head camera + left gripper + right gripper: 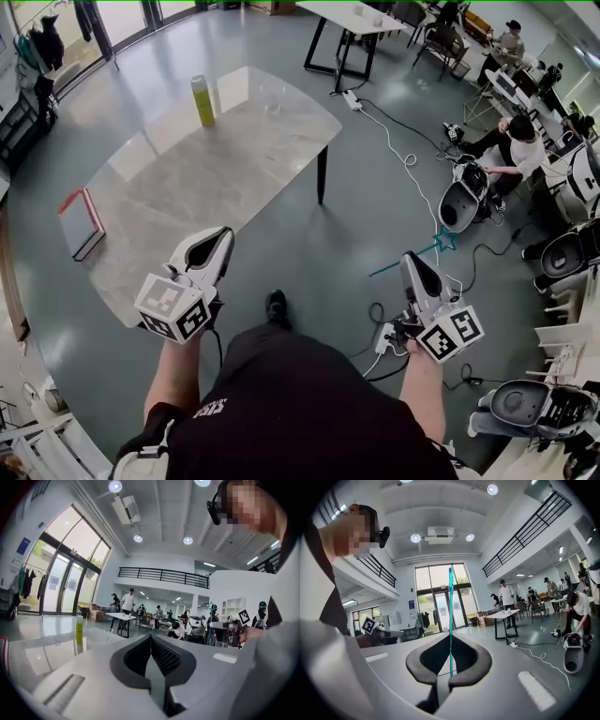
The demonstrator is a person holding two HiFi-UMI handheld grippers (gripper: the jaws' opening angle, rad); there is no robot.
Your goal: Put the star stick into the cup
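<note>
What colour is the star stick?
Teal. The star stick shows best in the right gripper view.

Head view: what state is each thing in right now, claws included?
right claw: shut on the star stick.
left claw: shut, empty.
cup: upright on the table, no stick in it.
star stick: gripped, not yet in the cup.
green bottle: upright on the table.

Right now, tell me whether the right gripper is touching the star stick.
Touching. In the right gripper view, the right gripper pinches the star stick, jaws closed on its teal shaft.
</note>
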